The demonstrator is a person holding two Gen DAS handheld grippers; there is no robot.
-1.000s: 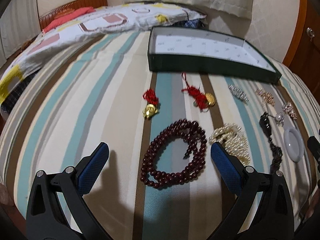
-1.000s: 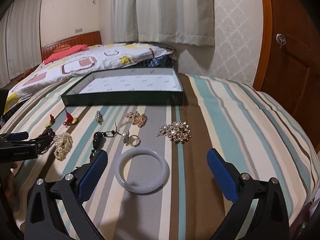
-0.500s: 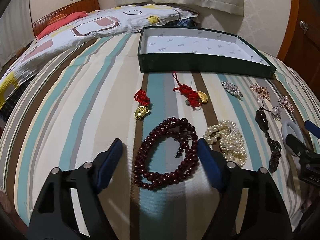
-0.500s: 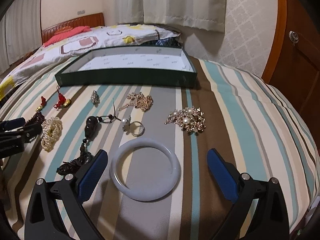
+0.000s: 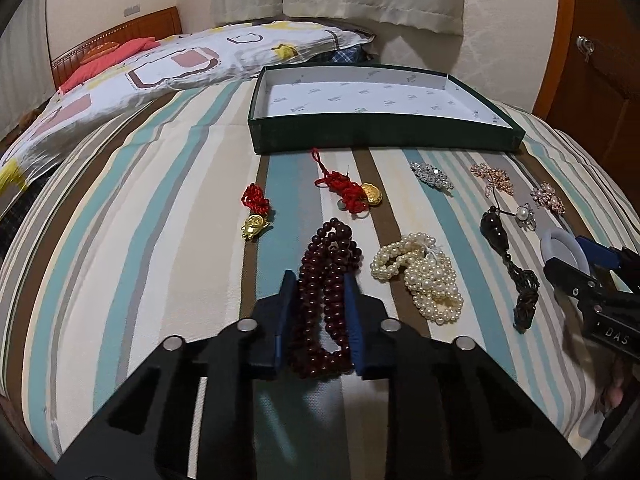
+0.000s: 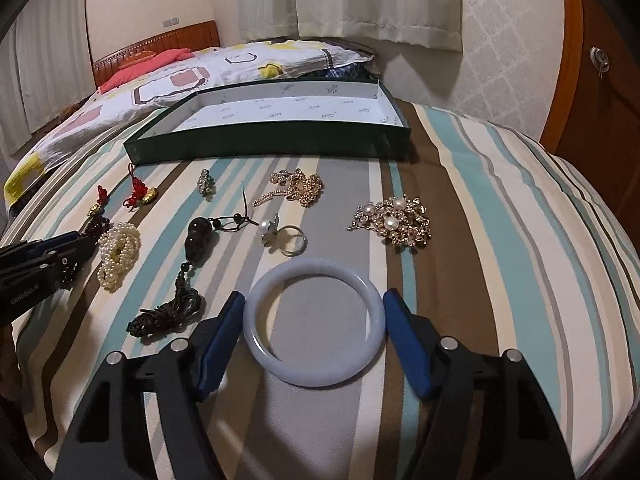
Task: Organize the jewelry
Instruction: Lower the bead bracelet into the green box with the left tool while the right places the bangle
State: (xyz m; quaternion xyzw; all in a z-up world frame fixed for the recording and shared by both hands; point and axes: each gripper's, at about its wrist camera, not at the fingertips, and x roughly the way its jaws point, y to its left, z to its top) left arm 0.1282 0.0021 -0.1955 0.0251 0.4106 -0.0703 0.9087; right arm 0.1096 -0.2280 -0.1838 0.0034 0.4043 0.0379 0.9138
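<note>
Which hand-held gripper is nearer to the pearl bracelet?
Left. The left hand-held gripper lies just beside the pearl bracelet, around the dark red beads; the right hand-held gripper is farther away, at the white bangle.

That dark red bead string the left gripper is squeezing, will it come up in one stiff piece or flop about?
Probably floppy: the dark red bead necklace lies bunched in loose loops between the left gripper's blue pads, which have just been closing onto it. Loops outside the pinch would likely dangle and swing. The round, glossy beads might slip against each other, so the grip may shift.

Two red-tasselled gold charms (image 5: 256,216), three brooches (image 6: 394,220), one green box (image 5: 380,132)
</note>
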